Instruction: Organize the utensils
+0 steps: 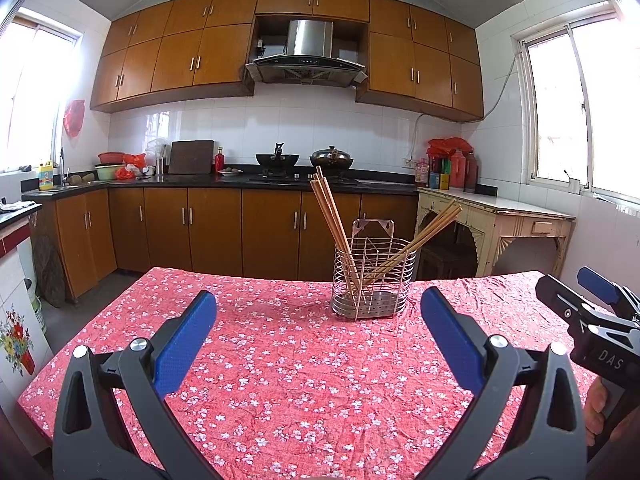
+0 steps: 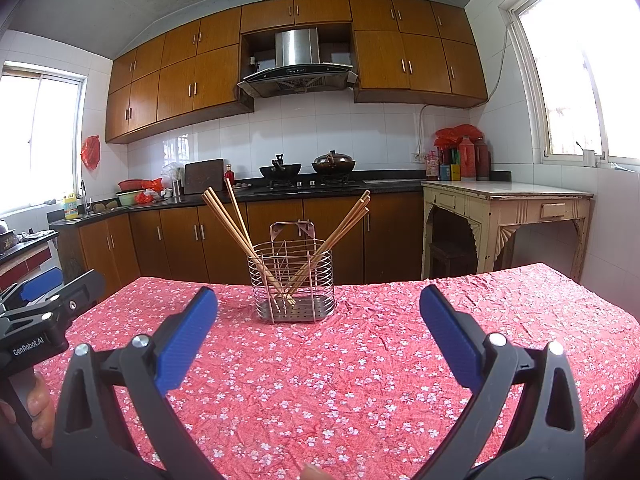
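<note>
A wire utensil holder (image 1: 373,280) (image 2: 295,282) stands upright near the far edge of the table (image 1: 280,380) (image 2: 380,360). Several wooden chopsticks (image 1: 334,224) (image 2: 236,224) lean out of it, one bunch to the left and one to the right (image 1: 428,236) (image 2: 340,228). My left gripper (image 1: 318,300) is open above the cloth, short of the holder, nothing between its blue pads. My right gripper (image 2: 318,300) is open too, equally empty. Each gripper shows at the edge of the other's view (image 1: 592,308) (image 2: 44,300).
The table wears a red floral cloth. Behind it runs a dark kitchen counter (image 1: 240,180) with a wok (image 1: 277,159), a lidded pot (image 1: 331,157) and a cutting board (image 1: 191,157). A cream side table (image 2: 504,204) stands at the right wall. A hand (image 2: 40,408) holds the left gripper.
</note>
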`<state>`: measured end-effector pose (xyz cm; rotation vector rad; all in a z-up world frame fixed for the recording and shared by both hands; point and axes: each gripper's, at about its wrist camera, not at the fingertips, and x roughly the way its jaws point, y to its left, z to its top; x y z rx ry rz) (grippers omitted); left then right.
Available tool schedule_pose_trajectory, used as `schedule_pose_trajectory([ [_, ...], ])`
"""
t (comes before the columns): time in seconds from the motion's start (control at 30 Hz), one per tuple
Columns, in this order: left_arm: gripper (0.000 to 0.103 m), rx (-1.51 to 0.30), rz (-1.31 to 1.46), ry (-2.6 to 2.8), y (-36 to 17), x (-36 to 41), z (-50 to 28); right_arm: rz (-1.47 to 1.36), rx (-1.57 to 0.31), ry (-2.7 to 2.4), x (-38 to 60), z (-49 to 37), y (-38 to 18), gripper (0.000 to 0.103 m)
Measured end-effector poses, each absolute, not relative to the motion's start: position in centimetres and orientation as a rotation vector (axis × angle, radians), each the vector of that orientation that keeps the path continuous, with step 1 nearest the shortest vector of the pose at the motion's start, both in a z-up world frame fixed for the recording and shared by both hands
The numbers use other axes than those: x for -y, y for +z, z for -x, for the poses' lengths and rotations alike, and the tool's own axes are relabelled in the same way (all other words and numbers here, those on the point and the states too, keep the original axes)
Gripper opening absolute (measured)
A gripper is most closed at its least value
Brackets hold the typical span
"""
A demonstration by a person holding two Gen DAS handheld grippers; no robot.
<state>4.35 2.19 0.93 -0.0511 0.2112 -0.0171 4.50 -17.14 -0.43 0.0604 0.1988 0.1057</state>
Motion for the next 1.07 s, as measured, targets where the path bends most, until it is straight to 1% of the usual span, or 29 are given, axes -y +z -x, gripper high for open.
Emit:
schedule_pose_trajectory([
  [1.07, 0.101, -0.21, 0.06, -0.018, 0.84, -2.2, -4.29, -0.062, -0.2, 0.106, 17.16, -4.5, -0.46, 0.099],
])
